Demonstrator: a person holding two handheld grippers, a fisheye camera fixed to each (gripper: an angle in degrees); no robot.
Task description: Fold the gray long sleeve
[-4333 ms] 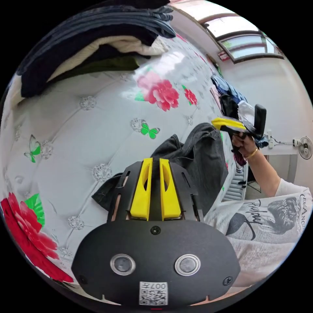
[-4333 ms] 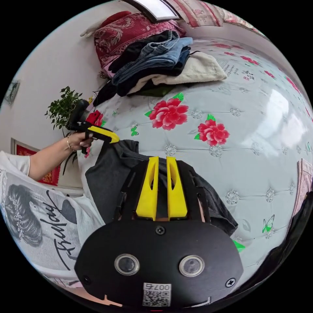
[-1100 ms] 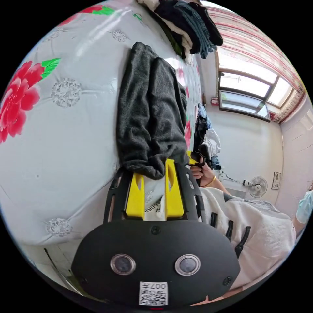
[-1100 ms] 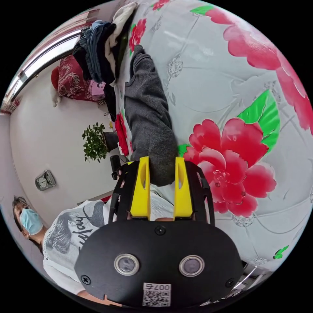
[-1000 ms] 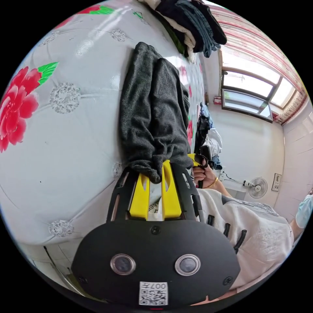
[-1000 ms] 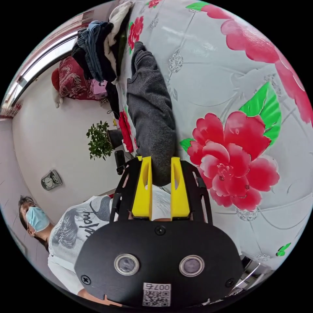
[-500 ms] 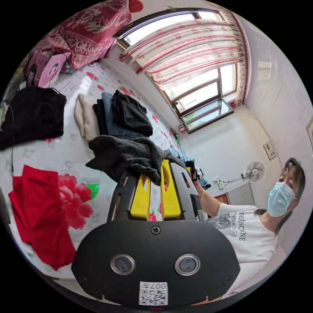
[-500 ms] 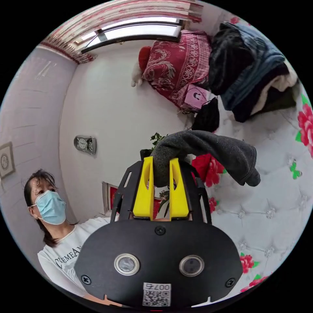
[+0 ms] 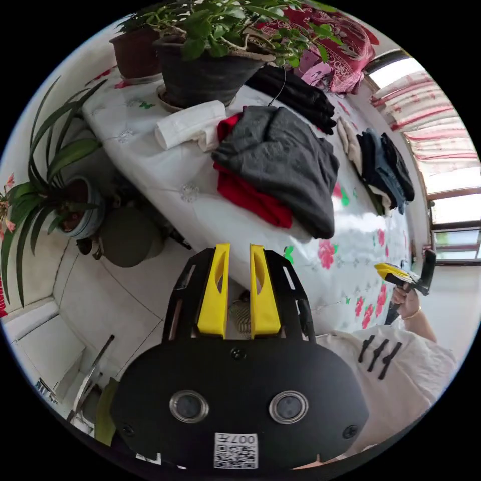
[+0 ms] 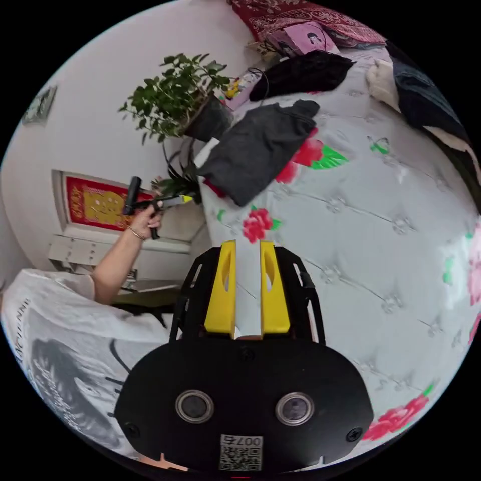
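In the left gripper view, the left tongs have a small gap between the two yellow jaws and nothing is between them. The folded gray long sleeve lies well ahead of these tongs, on top of a red garment near the corner of the bed. A folded white cloth is just beside them, and a potted plant stands further behind. The right tongs are seen far to the side, in a hand

In the right gripper view, the right tongs are also slightly apart and hold nothing. The gray long sleeve rests ahead of them, apart, on the flowered bed. The left tongs are to the side of it, with the jaws near together as far as I can tell
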